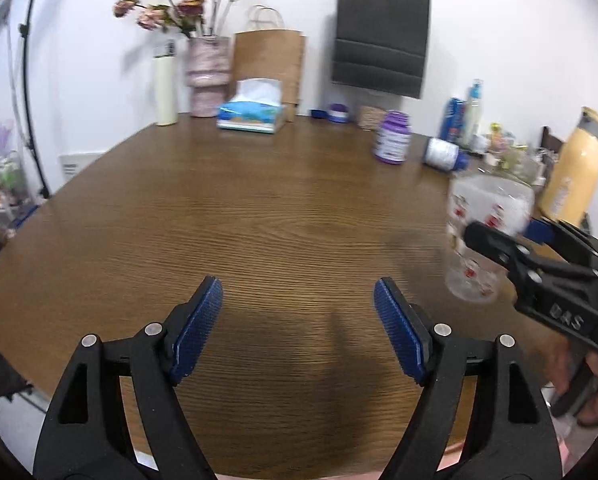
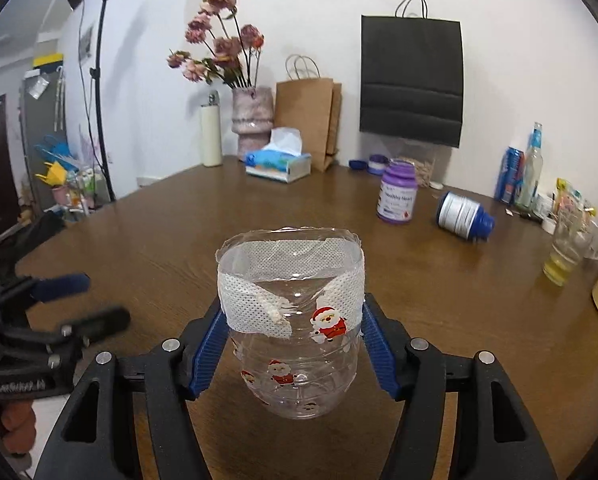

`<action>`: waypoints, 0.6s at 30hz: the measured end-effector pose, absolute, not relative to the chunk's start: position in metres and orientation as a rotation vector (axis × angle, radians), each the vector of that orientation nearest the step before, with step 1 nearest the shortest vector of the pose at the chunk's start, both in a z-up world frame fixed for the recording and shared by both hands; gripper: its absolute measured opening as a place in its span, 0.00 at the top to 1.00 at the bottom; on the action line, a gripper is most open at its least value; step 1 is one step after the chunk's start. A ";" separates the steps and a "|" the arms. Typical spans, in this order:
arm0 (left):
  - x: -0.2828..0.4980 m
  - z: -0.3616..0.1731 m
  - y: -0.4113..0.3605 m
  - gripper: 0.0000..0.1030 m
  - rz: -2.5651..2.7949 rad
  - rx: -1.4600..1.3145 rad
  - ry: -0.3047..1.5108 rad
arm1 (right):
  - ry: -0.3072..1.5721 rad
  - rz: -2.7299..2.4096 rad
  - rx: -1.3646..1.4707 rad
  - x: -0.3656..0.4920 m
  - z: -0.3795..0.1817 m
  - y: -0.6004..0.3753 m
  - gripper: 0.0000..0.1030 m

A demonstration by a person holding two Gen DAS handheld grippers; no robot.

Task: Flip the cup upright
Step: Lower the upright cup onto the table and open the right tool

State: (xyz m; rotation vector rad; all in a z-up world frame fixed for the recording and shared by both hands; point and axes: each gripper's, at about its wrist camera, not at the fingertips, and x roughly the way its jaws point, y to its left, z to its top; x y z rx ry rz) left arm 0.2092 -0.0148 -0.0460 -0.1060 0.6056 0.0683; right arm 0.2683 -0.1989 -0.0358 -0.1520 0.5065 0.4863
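The cup (image 2: 295, 328) is clear plastic with Santa stickers and a white mesh band near its rim. It stands upright with its opening up, on or just above the brown table (image 2: 439, 300); I cannot tell which. My right gripper (image 2: 295, 340) is shut on the cup, its blue pads pressing both sides. In the left wrist view the cup (image 1: 483, 232) is at the right, blurred, with the right gripper (image 1: 499, 236) around it. My left gripper (image 1: 297, 312) is open and empty, low over the table's near side, left of the cup.
Upright purple jar (image 2: 397, 194), a white bottle lying on its side (image 2: 463, 216), tissue box (image 2: 279, 162), vase of flowers (image 2: 253, 120), paper bags, a glass with yellow liquid (image 2: 565, 256) and a yellow flask (image 1: 575, 172) stand along the back and right.
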 end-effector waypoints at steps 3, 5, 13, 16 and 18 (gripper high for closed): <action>0.207 -0.048 -0.016 0.24 0.080 -0.092 0.595 | 0.541 0.476 -0.154 0.264 -0.045 -0.199 0.33; 0.209 -0.049 -0.017 0.23 0.074 -0.094 0.600 | 0.560 0.462 -0.166 0.262 -0.052 -0.198 0.33; 0.207 -0.049 -0.029 0.22 0.060 -0.068 0.594 | 0.588 0.438 -0.125 0.256 -0.060 -0.212 0.24; 0.206 -0.045 -0.032 0.22 0.062 -0.065 0.586 | 0.589 0.439 -0.112 0.254 -0.053 -0.216 0.24; 0.203 -0.038 -0.031 0.18 0.061 -0.070 0.575 | 0.586 0.450 -0.101 0.248 -0.044 -0.222 0.23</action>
